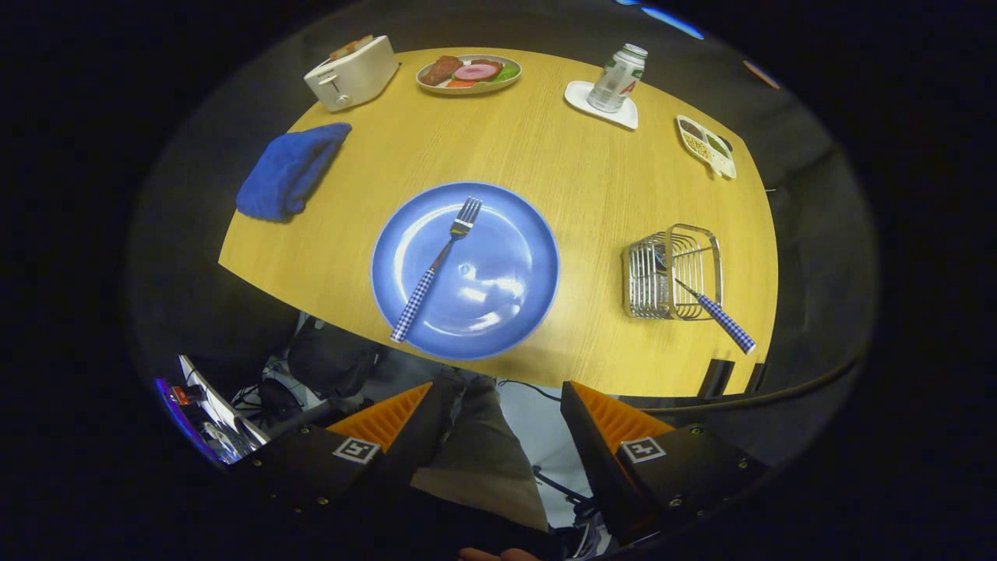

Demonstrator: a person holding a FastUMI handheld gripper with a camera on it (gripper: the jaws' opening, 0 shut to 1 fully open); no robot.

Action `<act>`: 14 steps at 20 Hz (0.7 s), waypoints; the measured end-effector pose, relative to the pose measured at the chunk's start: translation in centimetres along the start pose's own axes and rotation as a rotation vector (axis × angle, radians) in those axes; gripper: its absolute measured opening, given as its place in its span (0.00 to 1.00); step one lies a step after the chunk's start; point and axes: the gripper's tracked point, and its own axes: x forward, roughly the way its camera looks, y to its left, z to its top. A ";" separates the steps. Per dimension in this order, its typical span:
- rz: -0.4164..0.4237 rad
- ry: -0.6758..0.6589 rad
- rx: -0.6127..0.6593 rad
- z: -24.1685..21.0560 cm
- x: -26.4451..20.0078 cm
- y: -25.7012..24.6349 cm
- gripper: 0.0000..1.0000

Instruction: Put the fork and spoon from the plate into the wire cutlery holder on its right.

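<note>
A blue plate (483, 304) lies on the wooden table, beyond my fingers. On it rests a fork (436, 269) with a blue checked handle, tines pointing away from me. To the plate's right stands the wire cutlery holder (671, 273). A utensil with the same checked handle (724, 318) leans out of it toward me; its head is hidden inside the wires. My gripper (497, 401) hovers high, back from the table's near edge, open, with nothing between its fingers.
A folded blue cloth (290, 171) lies left of the plate. At the far side are a toaster (350, 72), a dish of food (469, 74), a can on a white coaster (617, 78) and a small divided dish (706, 145). Below my fingers are a person's legs.
</note>
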 end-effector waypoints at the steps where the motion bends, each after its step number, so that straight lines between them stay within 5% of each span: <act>1: 0.005 -0.008 0.006 0.5 0.3 0.7 0.97; 14: 0.076 -0.061 0.166 4.4 4.6 6.7 0.97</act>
